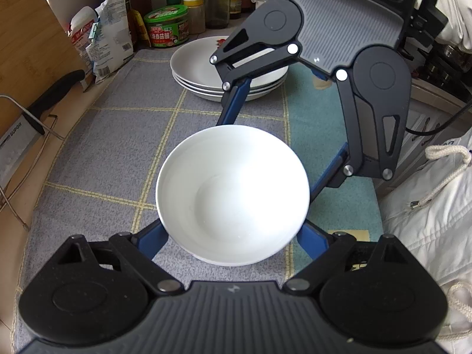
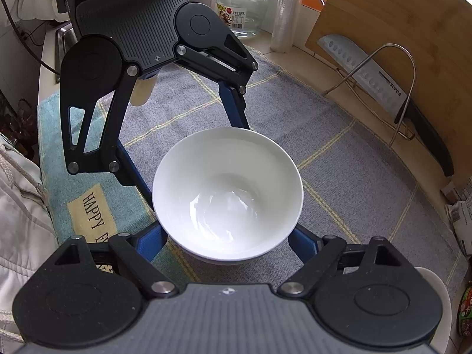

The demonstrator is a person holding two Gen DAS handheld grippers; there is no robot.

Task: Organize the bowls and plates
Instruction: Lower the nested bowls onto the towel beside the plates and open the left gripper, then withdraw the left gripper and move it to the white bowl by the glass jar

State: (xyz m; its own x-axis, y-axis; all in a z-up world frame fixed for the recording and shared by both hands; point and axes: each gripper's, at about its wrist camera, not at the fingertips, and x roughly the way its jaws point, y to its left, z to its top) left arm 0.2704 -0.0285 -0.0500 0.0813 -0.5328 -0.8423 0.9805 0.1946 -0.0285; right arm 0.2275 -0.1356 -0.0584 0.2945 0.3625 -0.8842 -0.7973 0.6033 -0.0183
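Your left gripper and right gripper both straddle the bowl with jaws spread; whether they touch it, I cannot tell.

Knife reads "SUPOR"; towel reads "HAPPY".

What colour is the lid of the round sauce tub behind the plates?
Green, seen best in the left wrist view.
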